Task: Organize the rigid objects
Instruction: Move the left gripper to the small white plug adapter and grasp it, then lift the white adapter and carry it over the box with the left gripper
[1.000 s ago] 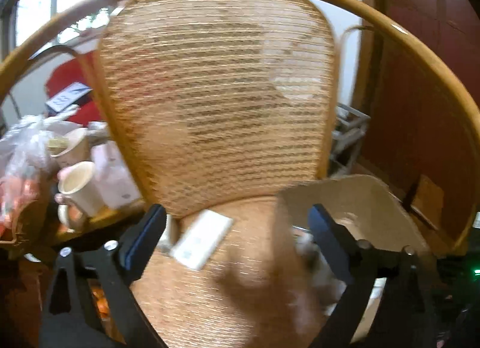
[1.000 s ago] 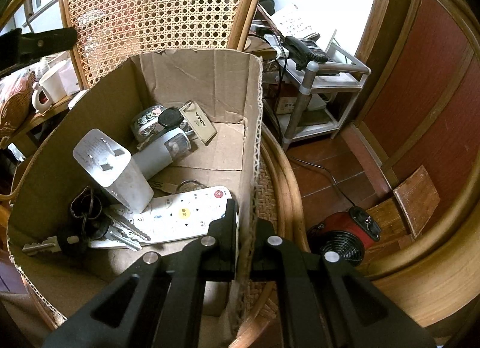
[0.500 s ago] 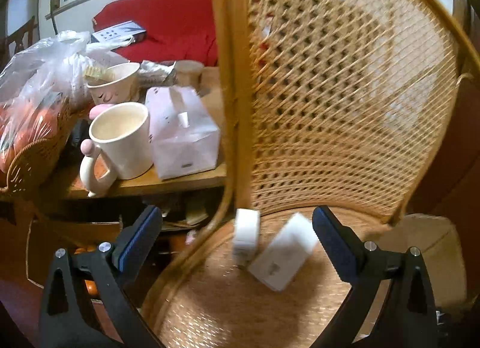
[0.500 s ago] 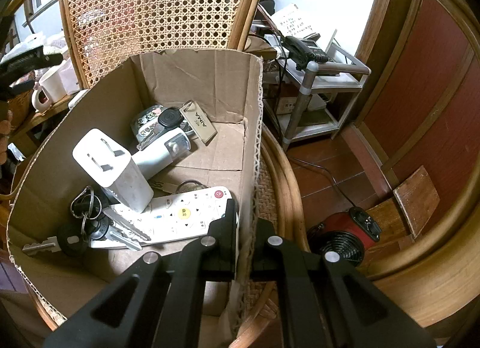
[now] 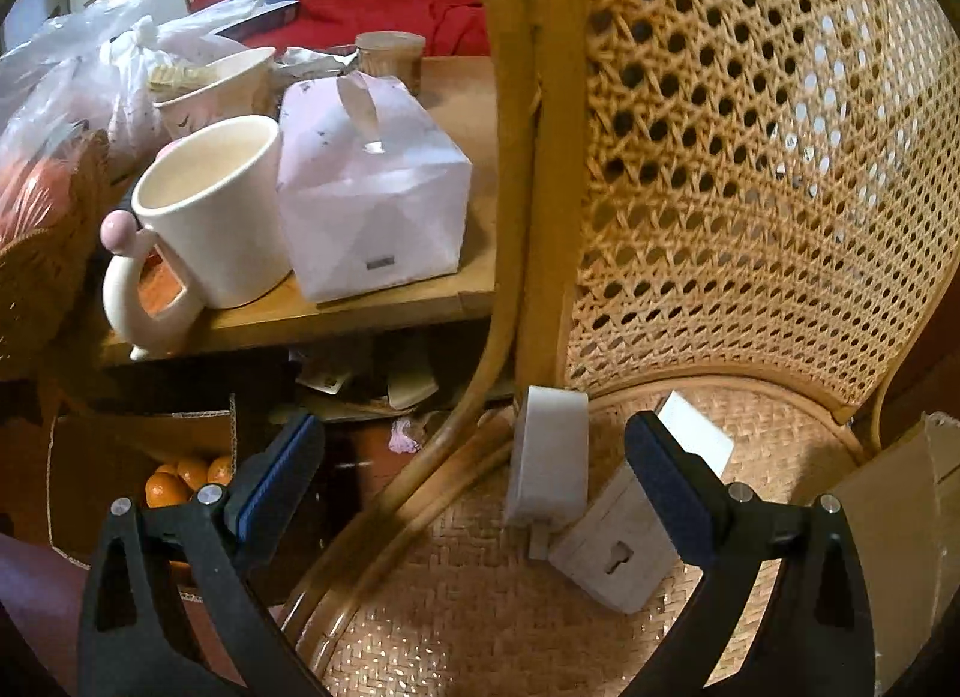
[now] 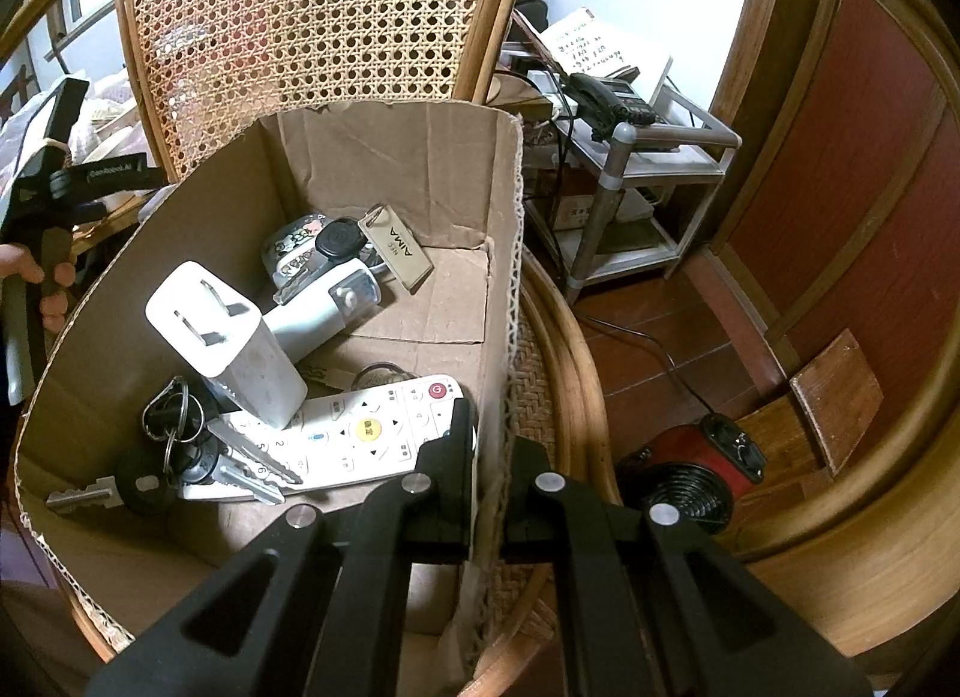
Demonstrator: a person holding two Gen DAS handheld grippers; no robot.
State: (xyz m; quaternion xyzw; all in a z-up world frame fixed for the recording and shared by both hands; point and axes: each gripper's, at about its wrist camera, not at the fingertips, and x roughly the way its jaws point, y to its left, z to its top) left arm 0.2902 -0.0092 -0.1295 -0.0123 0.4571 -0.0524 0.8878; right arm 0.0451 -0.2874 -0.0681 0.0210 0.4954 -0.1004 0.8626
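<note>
The left gripper [image 5: 474, 469] has swung down from the chair back toward the white charger [image 5: 549, 457].

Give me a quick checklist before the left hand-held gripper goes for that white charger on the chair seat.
1. Left hand-held gripper open wide enough: ok.
2. White charger between the fingers: ok, though nearer the right finger.
3. Charger free to lift: not ok, a flat white adapter lies against it and the chair frame is close behind.
4. Cardboard box steadied: ok, the right hand-held gripper is shut on its wall.
5. Room in the box: ok, bare cardboard shows beyond the remote.
6. Charger's cord or plug side: cannot tell.
</note>
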